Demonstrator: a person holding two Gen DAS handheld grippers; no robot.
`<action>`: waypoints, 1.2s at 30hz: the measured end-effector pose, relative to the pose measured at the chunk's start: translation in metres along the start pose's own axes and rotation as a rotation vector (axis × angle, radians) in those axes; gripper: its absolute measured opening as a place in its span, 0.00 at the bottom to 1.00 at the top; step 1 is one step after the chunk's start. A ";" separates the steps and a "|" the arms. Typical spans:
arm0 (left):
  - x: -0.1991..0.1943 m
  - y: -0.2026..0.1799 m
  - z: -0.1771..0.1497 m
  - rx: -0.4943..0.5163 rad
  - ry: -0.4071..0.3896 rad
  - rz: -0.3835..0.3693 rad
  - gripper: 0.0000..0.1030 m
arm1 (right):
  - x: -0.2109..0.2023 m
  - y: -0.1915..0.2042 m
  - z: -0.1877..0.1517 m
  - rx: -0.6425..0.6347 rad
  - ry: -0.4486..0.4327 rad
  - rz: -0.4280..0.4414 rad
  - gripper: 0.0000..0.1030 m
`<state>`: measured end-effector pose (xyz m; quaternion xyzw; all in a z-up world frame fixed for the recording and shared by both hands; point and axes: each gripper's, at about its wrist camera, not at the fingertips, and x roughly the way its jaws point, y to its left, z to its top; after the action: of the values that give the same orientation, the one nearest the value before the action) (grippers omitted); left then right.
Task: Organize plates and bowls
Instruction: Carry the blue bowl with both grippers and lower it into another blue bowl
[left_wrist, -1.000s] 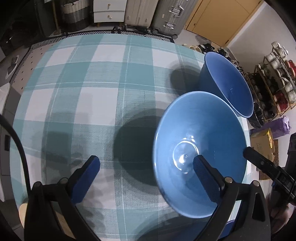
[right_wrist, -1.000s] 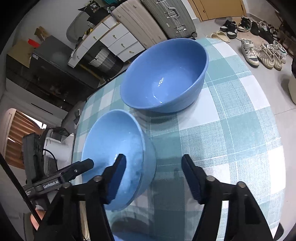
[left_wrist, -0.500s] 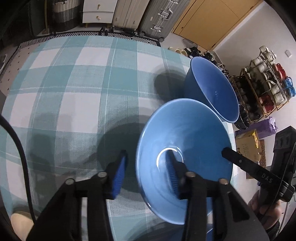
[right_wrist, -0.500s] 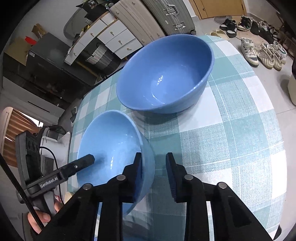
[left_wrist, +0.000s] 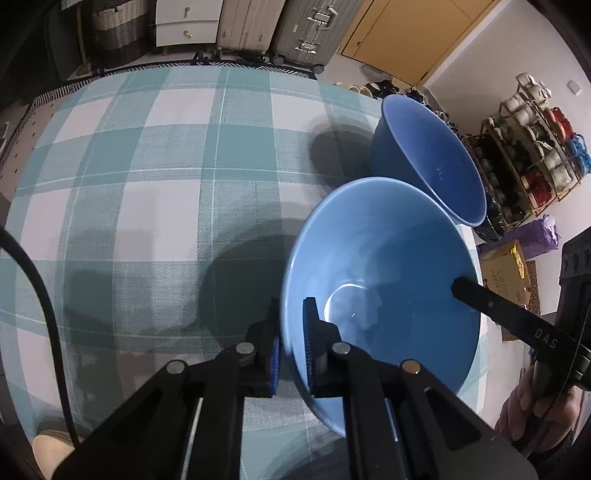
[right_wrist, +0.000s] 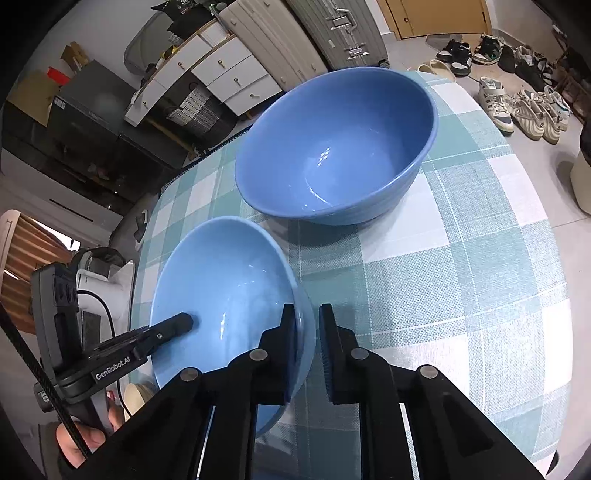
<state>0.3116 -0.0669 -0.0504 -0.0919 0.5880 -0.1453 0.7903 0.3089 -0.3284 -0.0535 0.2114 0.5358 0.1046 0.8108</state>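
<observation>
The small bowl (left_wrist: 380, 280) sits at six o'clock of the big bowl (right_wrist: 336, 147) on the checked table (right_wrist: 461, 266). We see the left gripper (left_wrist: 291, 343) and right gripper (right_wrist: 308, 347) have just clamped opposite rims; a lift looks ready.

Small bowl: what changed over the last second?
Both tongs, left and right, have just been closing and now pinch opposite sides of the light blue small bowl's rim. The big bowl and the checked cloth stayed put.
</observation>
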 end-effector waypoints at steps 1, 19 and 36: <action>0.000 -0.001 0.000 0.002 0.001 0.002 0.07 | 0.000 0.001 0.000 -0.001 -0.003 -0.003 0.06; -0.012 -0.009 -0.004 0.012 0.012 -0.006 0.07 | -0.012 0.003 -0.004 0.011 -0.012 -0.048 0.06; -0.049 -0.019 -0.015 0.023 -0.019 -0.013 0.07 | -0.054 0.020 -0.017 -0.011 -0.049 -0.052 0.06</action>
<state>0.2817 -0.0677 -0.0043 -0.0880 0.5782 -0.1563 0.7959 0.2725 -0.3278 -0.0053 0.1952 0.5203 0.0811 0.8274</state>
